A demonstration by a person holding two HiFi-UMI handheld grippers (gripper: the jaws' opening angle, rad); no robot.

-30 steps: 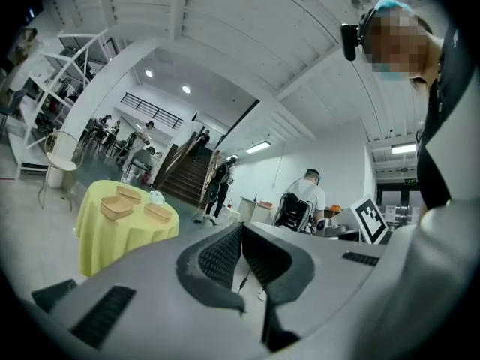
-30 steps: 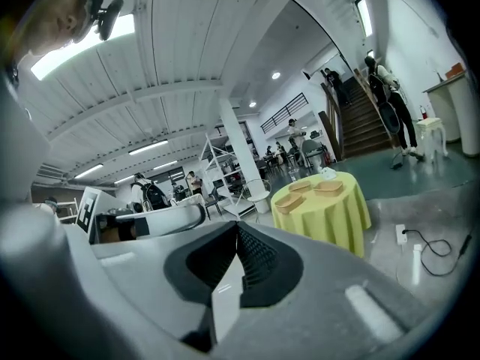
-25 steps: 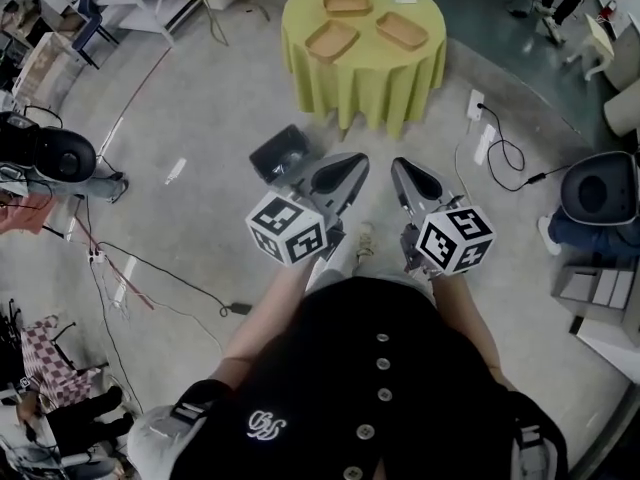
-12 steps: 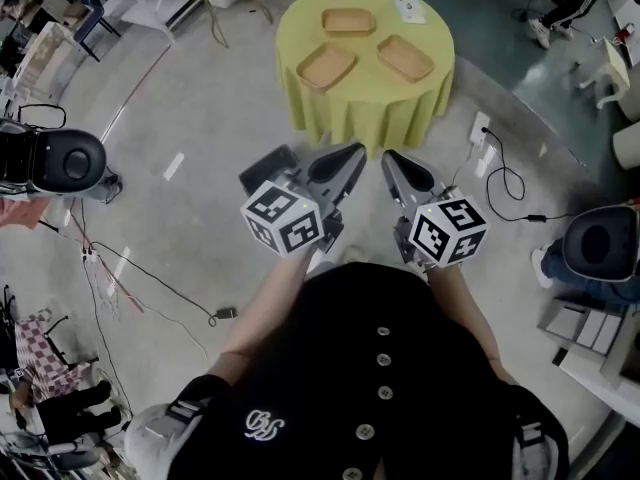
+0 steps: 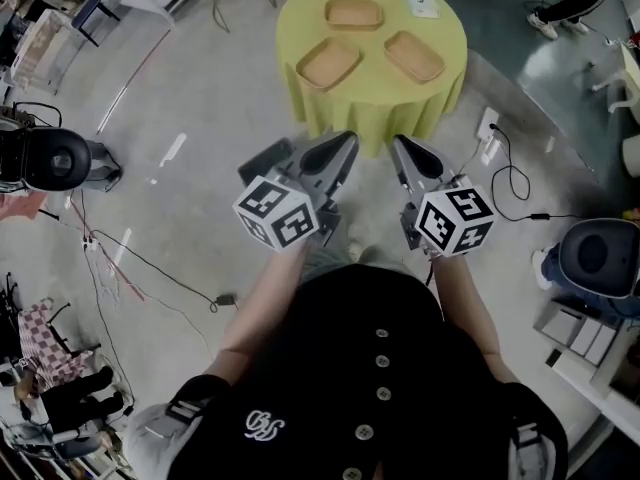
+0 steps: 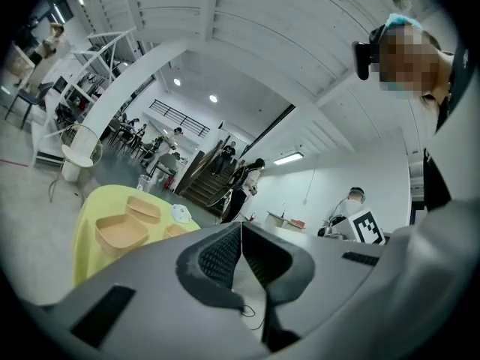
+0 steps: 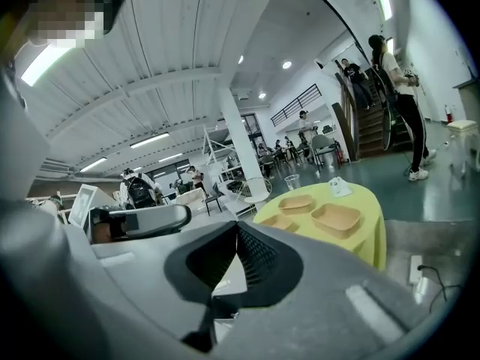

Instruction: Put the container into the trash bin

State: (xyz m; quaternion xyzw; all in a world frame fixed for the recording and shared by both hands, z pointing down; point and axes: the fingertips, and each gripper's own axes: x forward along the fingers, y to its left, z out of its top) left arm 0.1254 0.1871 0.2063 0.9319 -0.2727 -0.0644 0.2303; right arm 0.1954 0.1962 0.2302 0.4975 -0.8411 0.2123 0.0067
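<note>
Left gripper [image 5: 347,140] and right gripper [image 5: 398,142], ribbed pads clenched empty, face a round yellow-draped table [image 5: 372,108] bearing three tan containers [image 5: 329,63].

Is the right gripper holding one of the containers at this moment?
No, the right gripper has its jaws closed together with nothing between them, and the containers lie on the yellow table.

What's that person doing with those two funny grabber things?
A person holds a hand-held gripper in each hand. The left hand-held gripper and the right hand-held gripper are both shut and empty, and they point toward a round table covered with a yellow cloth. Three shallow tan containers sit on the table. None of them has been picked up yet.
</note>
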